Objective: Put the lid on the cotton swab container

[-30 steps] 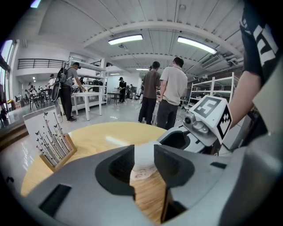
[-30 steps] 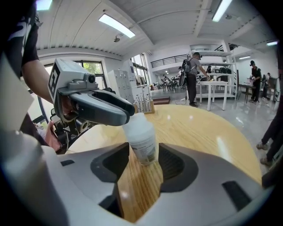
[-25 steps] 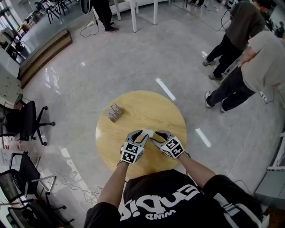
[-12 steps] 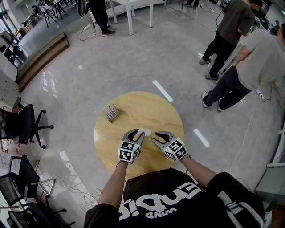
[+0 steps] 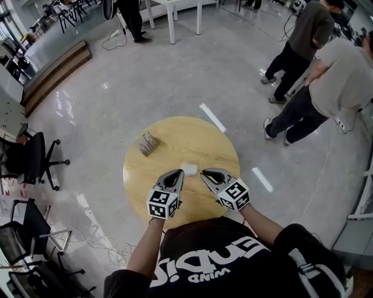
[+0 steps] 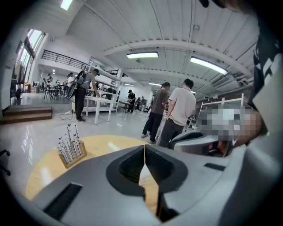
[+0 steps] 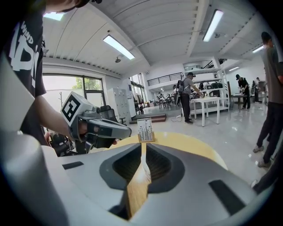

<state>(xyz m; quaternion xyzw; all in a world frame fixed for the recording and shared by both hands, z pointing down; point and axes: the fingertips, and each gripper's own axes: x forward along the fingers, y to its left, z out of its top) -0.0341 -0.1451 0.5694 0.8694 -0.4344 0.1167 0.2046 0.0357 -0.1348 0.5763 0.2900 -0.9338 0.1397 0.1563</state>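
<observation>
The small white cotton swab container [image 5: 189, 169] rests alone near the middle of the round wooden table [image 5: 218, 148]; I see it as one white piece and cannot make out a separate lid. My left gripper [image 5: 176, 174] hovers just short of it on the near left, jaws shut and empty [image 6: 144, 150]. The right gripper [image 5: 206, 174] is on the near right, its jaws closing to almost touching with nothing between them [image 7: 142, 148]. Neither gripper touches the container, which both gripper views hide behind their own jaws.
A wooden block holding thin sticks [image 5: 149, 143] stands at the table's far left [image 6: 70, 148] [image 7: 144, 130]. Two people [image 5: 326, 81] stand on the floor to the right. Office chairs [image 5: 32, 157] are at the left, and white tables [image 5: 175, 11] stand far back.
Both grippers let go of the white container and drew back toward me, leaving it on the table. Their jaws went from spread to closed.
</observation>
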